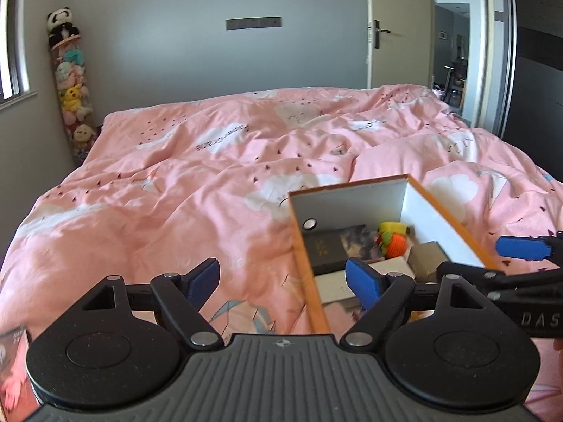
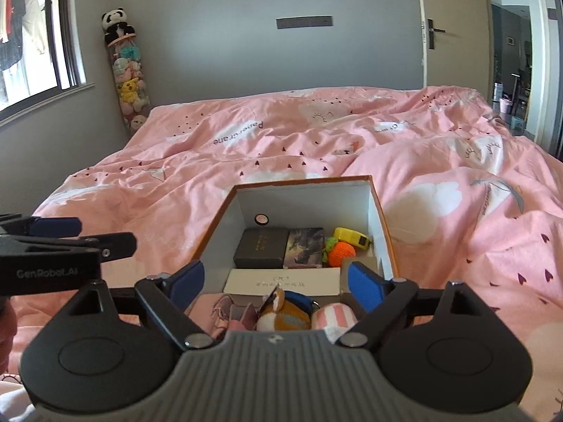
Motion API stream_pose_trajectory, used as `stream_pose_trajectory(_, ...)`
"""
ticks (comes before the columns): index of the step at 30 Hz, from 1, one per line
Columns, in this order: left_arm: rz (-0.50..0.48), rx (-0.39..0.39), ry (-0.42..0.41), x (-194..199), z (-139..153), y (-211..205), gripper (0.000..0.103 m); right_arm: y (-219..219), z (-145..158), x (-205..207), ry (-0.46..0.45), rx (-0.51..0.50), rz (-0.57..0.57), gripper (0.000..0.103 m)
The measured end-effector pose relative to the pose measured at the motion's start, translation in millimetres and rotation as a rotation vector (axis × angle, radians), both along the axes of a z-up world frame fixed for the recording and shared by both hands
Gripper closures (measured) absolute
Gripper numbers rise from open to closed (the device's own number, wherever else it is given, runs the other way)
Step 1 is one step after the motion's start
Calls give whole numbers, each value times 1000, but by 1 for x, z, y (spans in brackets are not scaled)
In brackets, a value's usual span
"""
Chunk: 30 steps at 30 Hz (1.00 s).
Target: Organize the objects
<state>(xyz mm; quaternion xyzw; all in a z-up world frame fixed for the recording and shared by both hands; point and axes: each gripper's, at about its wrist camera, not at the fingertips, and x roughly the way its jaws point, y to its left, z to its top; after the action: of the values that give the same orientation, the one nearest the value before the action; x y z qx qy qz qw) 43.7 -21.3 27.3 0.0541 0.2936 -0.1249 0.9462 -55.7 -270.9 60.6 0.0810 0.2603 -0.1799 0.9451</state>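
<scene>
A pink duvet (image 2: 246, 161) printed with clouds and small hearts covers a wide bed in a grey-walled bedroom, where an orange-edged cardboard box (image 2: 381, 218) with white inner walls sits open on the bedding. In the far corner by the window, a tall clear tube of plush toys (image 2: 128, 88) stands topped by a stuffed panda (image 2: 116, 21). Inside the box, a black case (image 2: 262, 248) lies beside a dark printed card box (image 2: 305, 246), with a white slip-case (image 2: 281, 281) in front of them. Nearer the camera lie a knitted fox toy (image 2: 281, 311) and a pink-striped roll (image 2: 334, 316). A crocheted orange fruit (image 2: 343, 253) rests against a yellow tape measure (image 2: 352, 237) at the box's right wall. The right gripper (image 2: 276, 281) hovers above the box's near end, its blue-padded jaws spread wide and holding nothing. The left gripper (image 1: 283, 277) hangs just beside the box's left wall, likewise released and empty, one pad over the bedding and the other over the box interior.
</scene>
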Motion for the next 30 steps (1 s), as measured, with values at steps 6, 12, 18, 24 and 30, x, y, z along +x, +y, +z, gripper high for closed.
stream_pose_trajectory(6, 42, 17, 5, -10, -25, 8, 8, 13, -21, -5, 9, -64, -45, 14)
stream_pose_trajectory(12, 19, 2, 22, -17, -42, 5, 8, 16, -38, -7, 18, -79, -65, 13)
stream_pose_trajectory(18, 47, 35, 55, -15, -53, 2, 8, 17, -45, -2, 44, -82, -63, 12)
stream_pose_trajectory(24, 59, 28, 76, -13, -55, 6, 8, 20, -48, -1, 51, -85, -52, 12)
stream_pose_trajectory(30, 57, 32, 83, -12, -55, 5, 8, 21, -49, 0, 59, -83, -48, 12)
